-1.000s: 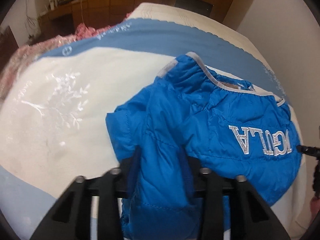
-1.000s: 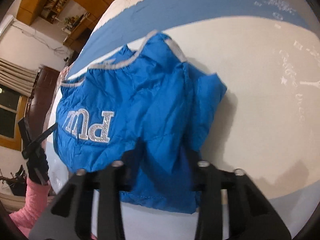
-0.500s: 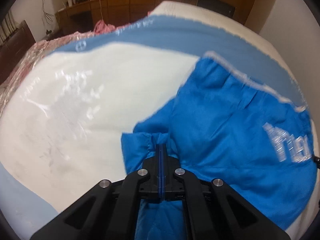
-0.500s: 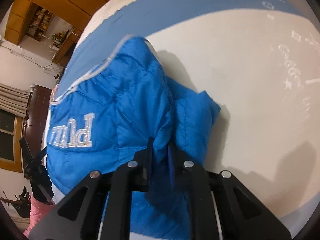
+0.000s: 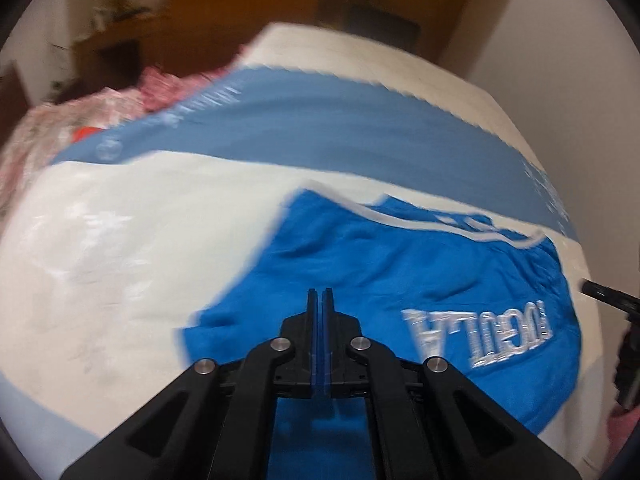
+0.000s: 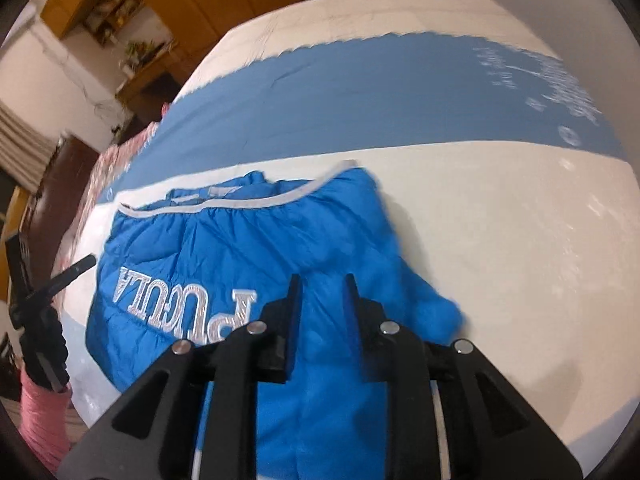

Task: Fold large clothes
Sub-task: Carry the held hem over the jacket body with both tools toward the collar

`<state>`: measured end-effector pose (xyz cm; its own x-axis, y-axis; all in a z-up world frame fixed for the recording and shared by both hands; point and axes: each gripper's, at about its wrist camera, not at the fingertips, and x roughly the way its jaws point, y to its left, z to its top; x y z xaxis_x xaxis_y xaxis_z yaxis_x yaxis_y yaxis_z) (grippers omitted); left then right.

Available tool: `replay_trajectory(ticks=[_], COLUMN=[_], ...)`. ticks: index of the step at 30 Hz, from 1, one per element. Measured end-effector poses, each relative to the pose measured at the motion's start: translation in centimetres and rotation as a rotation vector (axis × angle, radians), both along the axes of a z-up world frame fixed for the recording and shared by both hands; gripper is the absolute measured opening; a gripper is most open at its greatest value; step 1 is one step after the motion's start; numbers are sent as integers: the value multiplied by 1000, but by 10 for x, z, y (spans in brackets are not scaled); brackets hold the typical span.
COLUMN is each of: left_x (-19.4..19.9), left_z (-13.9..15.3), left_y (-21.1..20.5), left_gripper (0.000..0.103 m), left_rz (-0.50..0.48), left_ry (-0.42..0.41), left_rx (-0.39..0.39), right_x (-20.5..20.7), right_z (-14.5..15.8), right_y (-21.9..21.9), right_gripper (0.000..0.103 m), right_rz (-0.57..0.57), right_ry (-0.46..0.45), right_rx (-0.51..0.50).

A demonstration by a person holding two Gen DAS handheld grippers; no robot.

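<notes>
A bright blue puffer jacket (image 5: 400,272) with grey trim and silver lettering (image 5: 480,336) lies on a white bed cover (image 5: 120,260). My left gripper (image 5: 320,292) is shut on the jacket's near edge, with a thin line of blue fabric pinched between its pads. In the right wrist view the same jacket (image 6: 240,248) spreads to the left, lettering (image 6: 184,300) upside down. My right gripper (image 6: 322,280) also holds the near edge. Its jaws are opening slightly, and puffy blue fabric still fills the gap and touches both pads. The jacket's near part is hidden under both grippers.
A blue band (image 5: 340,120) crosses the bed cover beyond the jacket. Pink clothing (image 5: 80,120) is piled at the bed's far left. A pale wall (image 5: 560,40) runs along the right side. A gloved hand (image 6: 42,344) and pink sleeve (image 6: 40,412) show at the left edge.
Both grippers stood wide open around the jacket's near edge, then closed on it. They have since drawn back and risen a little, and the jacket now lies flatter with its whole lettering showing.
</notes>
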<state>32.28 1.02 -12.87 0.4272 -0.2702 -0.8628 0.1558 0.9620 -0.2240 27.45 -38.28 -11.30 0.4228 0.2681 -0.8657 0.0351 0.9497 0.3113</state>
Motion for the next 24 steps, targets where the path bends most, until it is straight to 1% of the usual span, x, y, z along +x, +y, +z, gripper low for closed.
replay_trajectory(ticks=[1,4,6,7,10,12,13,16,17,18,20,21,22,23,24], left_x=[8,32,40,44,47,49,48,45,39,35,17,3,-5,-17,-27], left_z=[-7,-35,-48,-52,-63,-68,-69,-63,-56,-51,-32,-18,-12,-5,-3], left_y=[-5,-19,-21,-21,-21,-20,-21,-23,-24,-25,-27,-29,-32,-36,-42], left_gripper=[5,5,4,3,2,2,2,2,2,2,5,6,9,11,13], left_rz=[-9,-8,-7,-7,-12,-6,-3,-2,8,11,6,-6,-14,-31,-46], left_ry=[18,71,81,82,70,58,50,31,23,14,-32,-64,-77,-82,-70], left_rx=[0,23,29,28,26,10,15,57,91,104,121,112,98,80,92], right_x=[7,28,43,47,52,50,48,39,35,26,6,-4,-13,-20,-29], right_z=[-6,-30,-44,-53,-68,-69,-69,-64,-58,-49,-28,-20,-15,-11,-8], right_y=[2,9,10,8,7,5,4,-3,-4,-2,12,21,28,35,43], right_gripper=[21,21,19,19,17,17,17,17,22,22,22,23,24,24,24], right_rz=[9,2,-22,-33,-58,-65,-67,-101,-106,-103,-67,-49,-33,-24,-15], right_ry=[14,47,76,88,66,45,40,49,48,36,16,14,18,22,30], right_rx=[1,-44,-49,-34,-5,1,5,42,50,45,-1,-13,-21,-31,-52])
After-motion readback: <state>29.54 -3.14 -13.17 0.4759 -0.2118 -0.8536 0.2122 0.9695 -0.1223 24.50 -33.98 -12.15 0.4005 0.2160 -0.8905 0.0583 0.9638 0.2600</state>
